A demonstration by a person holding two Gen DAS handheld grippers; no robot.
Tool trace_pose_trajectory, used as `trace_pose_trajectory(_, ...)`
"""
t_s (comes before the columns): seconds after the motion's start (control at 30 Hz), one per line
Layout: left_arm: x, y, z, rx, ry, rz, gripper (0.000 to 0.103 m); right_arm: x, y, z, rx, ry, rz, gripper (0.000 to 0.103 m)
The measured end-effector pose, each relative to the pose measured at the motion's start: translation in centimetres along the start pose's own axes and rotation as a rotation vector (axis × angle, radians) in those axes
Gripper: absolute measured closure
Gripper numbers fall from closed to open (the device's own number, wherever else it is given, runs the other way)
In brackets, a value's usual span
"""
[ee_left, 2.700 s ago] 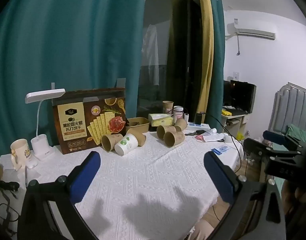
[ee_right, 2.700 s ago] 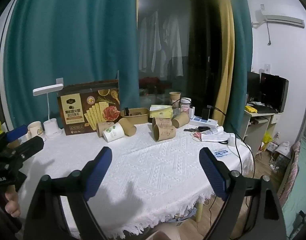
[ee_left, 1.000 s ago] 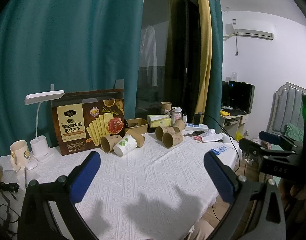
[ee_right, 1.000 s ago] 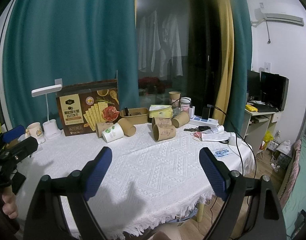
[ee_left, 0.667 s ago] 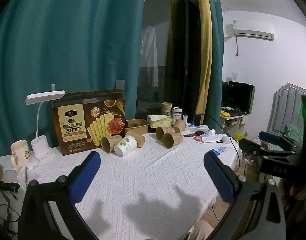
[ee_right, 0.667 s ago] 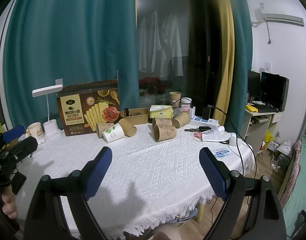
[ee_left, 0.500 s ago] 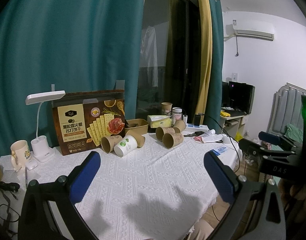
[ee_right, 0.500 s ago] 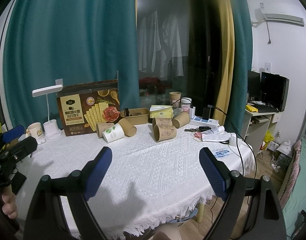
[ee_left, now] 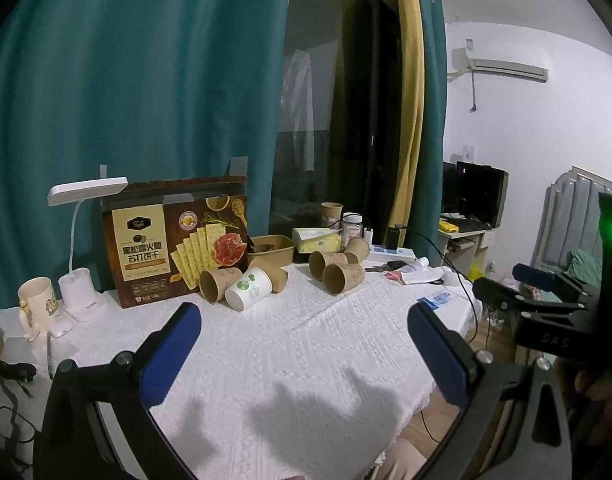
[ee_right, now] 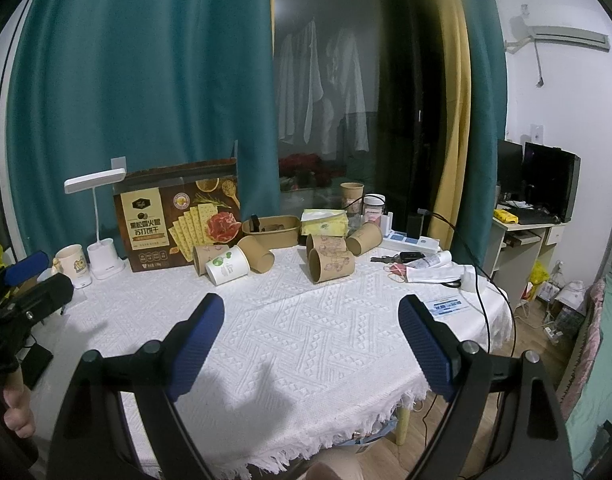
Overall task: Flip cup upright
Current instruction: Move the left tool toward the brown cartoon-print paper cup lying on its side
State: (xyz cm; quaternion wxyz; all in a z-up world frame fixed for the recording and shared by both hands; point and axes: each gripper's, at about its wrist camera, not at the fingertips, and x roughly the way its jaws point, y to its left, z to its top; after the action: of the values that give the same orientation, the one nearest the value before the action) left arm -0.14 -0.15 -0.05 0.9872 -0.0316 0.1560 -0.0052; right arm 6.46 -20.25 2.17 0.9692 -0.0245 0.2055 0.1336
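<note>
Nothing of the task is done yet. Several paper cups, among them a white cup (ee_right: pixel 227 265) and a brown cup (ee_right: pixel 331 265), are seen lying on their sides far across the table (ee_right: pixel 306 344). Left tongs (ee_left: pixel 304 350) and right tongs (ee_right: pixel 311 342) are held wide and empty, well short of them.

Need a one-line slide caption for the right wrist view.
Open right gripper faces tipped paper cups on a white tablecloth, nothing grasped.
</note>
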Motion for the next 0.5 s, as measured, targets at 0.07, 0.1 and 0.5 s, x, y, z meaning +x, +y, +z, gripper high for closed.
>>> trace_pose_trajectory(0.07, 0.5, -0.1, 0.1, 0.003, 0.012, -0.006, 0.000, 0.6, -0.2, 0.1, -0.009, 0.002, -0.003, 0.016)
trace_pose_trajectory(0.1, 1.2, 0.0, 0.2, 0.010, 0.031, -0.012, 0.000, 1.2, -0.6, 0.2, -0.008, 0.008, -0.006, 0.016)
trace_pose_trajectory(0.5, 19.5, 1.0, 2.2, 0.192, 0.358, -0.083, 0.000, 16.3, -10.2, 0.6, 0.019, 0.214, -0.018, 0.016)
